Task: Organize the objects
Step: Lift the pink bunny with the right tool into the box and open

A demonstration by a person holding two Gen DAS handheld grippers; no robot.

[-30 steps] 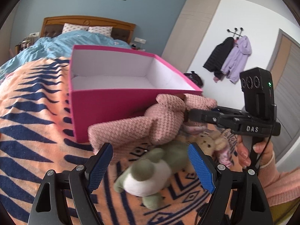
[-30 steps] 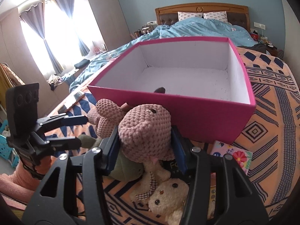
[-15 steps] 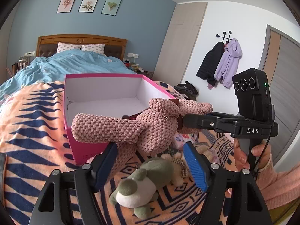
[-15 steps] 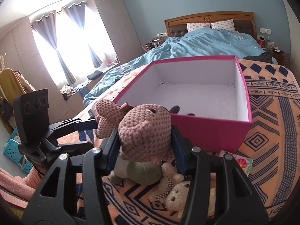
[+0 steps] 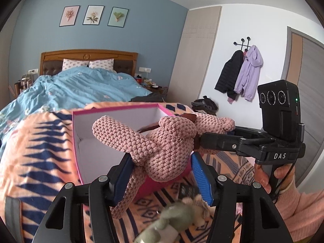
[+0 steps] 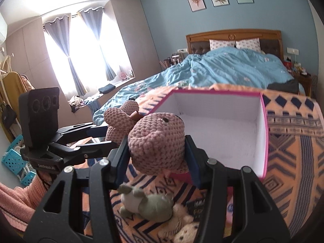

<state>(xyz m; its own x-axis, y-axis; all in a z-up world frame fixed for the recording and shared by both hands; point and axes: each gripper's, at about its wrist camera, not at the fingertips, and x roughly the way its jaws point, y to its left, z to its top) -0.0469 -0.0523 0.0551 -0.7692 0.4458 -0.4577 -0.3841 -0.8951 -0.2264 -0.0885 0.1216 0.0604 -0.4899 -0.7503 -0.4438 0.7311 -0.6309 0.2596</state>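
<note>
Toy: pink knitted toy (image 5: 166, 145) hung centre frame, long axis crosswise, before the pink box (image 5: 81, 141).
Left gripper (image 5: 162, 174): jaws had just been closing, narrow on its body.
Right gripper (image 6: 157, 141): clamped its head.

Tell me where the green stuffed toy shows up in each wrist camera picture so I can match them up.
Left wrist view: the green stuffed toy lies blurred at the bottom centre, on the patterned blanket below the pink knitted toy.
Right wrist view: it lies low, left of centre, on the blanket under the knitted toy, beside a cream plush.
Shared landmark: the pink box, open, behind the toys.
</note>
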